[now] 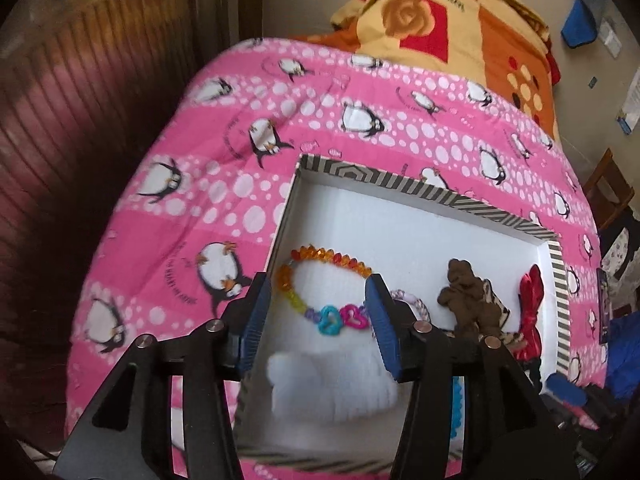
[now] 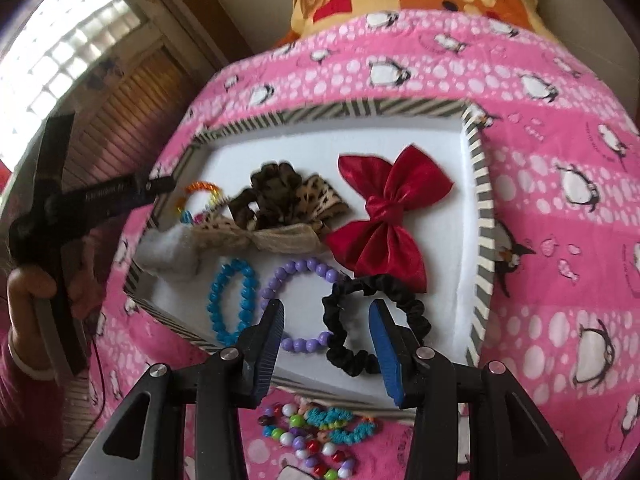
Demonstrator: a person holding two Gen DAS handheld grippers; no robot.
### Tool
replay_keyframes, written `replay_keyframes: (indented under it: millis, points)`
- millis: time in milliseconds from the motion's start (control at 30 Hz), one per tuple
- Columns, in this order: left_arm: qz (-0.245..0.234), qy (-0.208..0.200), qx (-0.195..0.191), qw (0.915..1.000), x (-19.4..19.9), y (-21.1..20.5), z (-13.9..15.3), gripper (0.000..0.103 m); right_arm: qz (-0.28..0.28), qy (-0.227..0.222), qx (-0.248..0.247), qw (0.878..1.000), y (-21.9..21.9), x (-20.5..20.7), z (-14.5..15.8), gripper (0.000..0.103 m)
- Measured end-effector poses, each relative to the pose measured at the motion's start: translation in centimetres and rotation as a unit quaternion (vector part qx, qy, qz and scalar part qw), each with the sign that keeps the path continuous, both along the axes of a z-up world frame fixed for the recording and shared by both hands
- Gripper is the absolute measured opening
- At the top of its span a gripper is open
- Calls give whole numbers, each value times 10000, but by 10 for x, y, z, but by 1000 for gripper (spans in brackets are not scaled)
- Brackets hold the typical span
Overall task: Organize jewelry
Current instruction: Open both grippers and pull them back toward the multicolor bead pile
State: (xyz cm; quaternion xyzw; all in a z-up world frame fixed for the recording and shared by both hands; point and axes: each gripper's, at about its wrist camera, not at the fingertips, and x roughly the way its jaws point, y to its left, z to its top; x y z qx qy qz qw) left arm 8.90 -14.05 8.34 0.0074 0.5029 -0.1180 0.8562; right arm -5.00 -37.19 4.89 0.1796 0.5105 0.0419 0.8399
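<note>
my right gripper is wide open over the black scrunchie near the tray's right edge, soft and squishy so I'd pinch its band

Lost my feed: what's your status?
Left gripper open over beaded bracelet in striped box. Right gripper open, empty, above black scrunchie. Loose beads outside box.

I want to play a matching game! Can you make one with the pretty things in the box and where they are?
Things:
1. red satin bow
2. black fabric scrunchie
3. blue beaded bracelet
4. purple round-bead bracelet

Places:
A. between the blue and black rings
B. nearest the box's left edge in the front row
C. far right, toward the back
D. front right, just below the bow

Pairs: 1-C, 2-D, 3-B, 4-A
</note>
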Motion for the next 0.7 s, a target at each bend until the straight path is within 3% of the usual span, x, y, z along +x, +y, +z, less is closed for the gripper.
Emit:
replay_keyframes:
  millis: [267,700]
  points:
    - [75,-532,325,9980,-54,8,19,49,-95,-158,-367,9992,16,-17,19,42]
    - [179,-616,372,9972,-111,27,19,49,-98,-180,-446,9988,44,-42,25,42]
